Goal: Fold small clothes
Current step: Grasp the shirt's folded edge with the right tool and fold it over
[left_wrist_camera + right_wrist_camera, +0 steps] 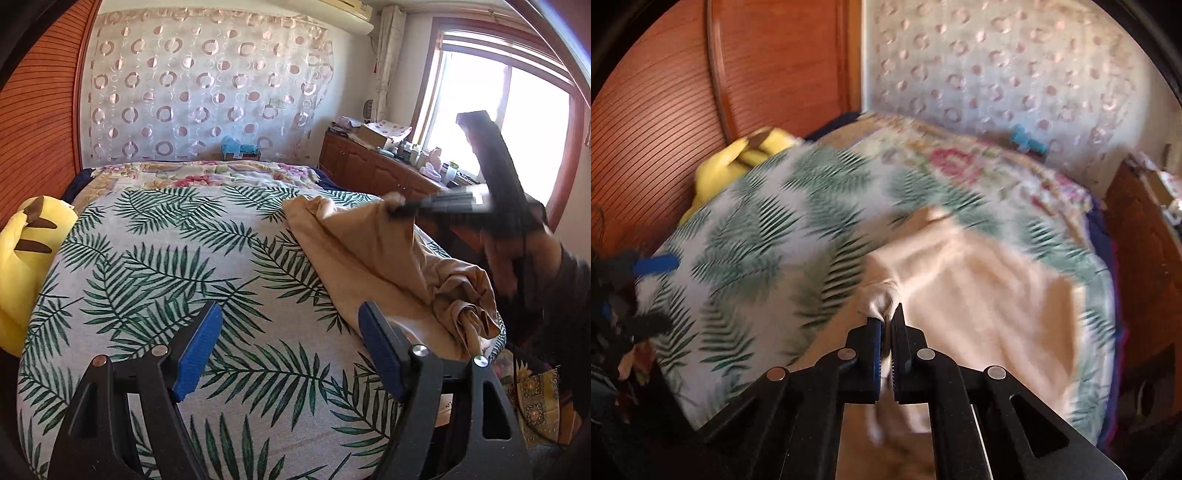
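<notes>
A beige garment [388,254] lies rumpled on the right side of the leaf-print bed cover [155,280]. My right gripper [397,208] is shut on a corner of it and holds that corner lifted, blurred by motion. In the right wrist view the right gripper [886,321] pinches a bunched fold of the beige garment [979,295], which spreads out ahead over the cover. My left gripper [290,321] is open and empty, hovering over the cover to the left of the garment; its blue pads [655,266] show at the left edge of the right wrist view.
A yellow plush pillow [26,258] sits at the bed's left edge by the wooden wardrobe [40,122]. A floral quilt [207,173] covers the far end. A wooden cabinet [369,162] with clutter stands under the window at right.
</notes>
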### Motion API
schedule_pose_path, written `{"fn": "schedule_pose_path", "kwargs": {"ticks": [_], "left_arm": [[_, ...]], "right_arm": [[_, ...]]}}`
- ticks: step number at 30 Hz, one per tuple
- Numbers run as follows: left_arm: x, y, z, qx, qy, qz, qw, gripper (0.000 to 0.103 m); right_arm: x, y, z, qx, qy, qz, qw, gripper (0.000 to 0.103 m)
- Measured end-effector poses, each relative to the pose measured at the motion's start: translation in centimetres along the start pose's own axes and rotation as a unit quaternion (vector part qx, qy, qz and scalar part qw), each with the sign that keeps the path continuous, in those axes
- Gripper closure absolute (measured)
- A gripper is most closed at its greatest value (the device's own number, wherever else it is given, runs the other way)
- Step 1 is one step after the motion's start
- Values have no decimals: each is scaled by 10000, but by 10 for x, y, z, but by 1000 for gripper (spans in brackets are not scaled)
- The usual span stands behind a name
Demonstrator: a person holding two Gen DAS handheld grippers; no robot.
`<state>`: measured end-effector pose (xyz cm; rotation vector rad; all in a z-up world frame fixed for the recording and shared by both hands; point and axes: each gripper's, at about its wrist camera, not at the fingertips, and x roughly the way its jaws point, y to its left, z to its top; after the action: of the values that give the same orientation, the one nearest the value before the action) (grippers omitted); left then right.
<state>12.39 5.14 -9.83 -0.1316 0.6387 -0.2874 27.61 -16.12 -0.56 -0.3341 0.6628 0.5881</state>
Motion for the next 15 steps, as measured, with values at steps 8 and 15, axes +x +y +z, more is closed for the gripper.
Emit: {"fn": "schedule_pose_path", "kwargs": {"ticks": [8,15], "left_arm": [[22,-8,7,57,140,-64,9999,26],[53,-16,16,155,387,-96,9991,26]], "right_arm": [[19,-85,22,339,169,-912,9951,100],[62,-122,29,584,331,-1016,9926,100]]}}
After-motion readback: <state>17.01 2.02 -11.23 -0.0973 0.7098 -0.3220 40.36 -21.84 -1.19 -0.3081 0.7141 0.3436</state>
